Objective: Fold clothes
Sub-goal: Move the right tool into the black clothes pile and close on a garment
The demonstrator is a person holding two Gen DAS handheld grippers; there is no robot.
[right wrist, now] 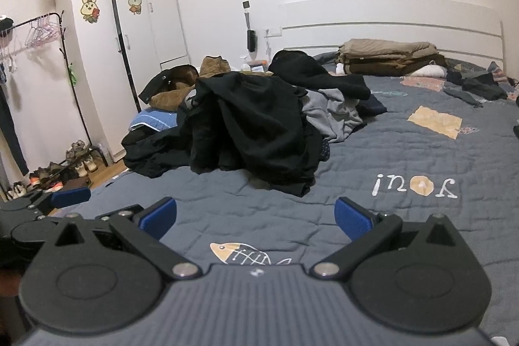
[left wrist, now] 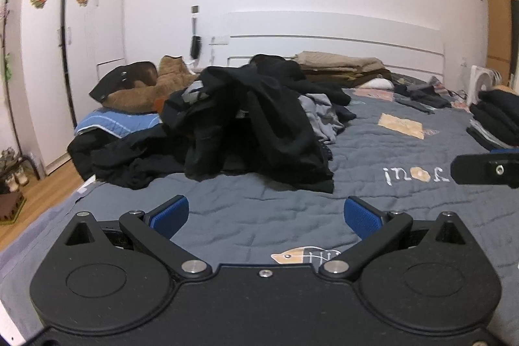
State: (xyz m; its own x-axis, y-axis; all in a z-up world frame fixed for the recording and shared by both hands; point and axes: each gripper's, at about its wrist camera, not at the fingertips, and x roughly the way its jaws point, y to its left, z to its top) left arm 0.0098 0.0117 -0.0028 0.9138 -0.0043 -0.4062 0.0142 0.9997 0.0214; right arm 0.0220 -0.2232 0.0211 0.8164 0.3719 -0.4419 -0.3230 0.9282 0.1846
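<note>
Hovering low over the grey quilt [left wrist: 266,216], the left gripper [left wrist: 266,216] holds its blue-padded fingers [left wrist: 172,214] spread wide with nothing between them. The right gripper [right wrist: 256,218] is likewise wide apart and empty above the same quilt, just beside its partner. A heap of dark clothes [left wrist: 246,125] lies ahead of both, further up the bed and apart from the fingertips, with a grey garment [right wrist: 334,112] tucked against its right side. Folded tan blankets [right wrist: 386,54] sit by the white headboard [right wrist: 389,25].
</note>
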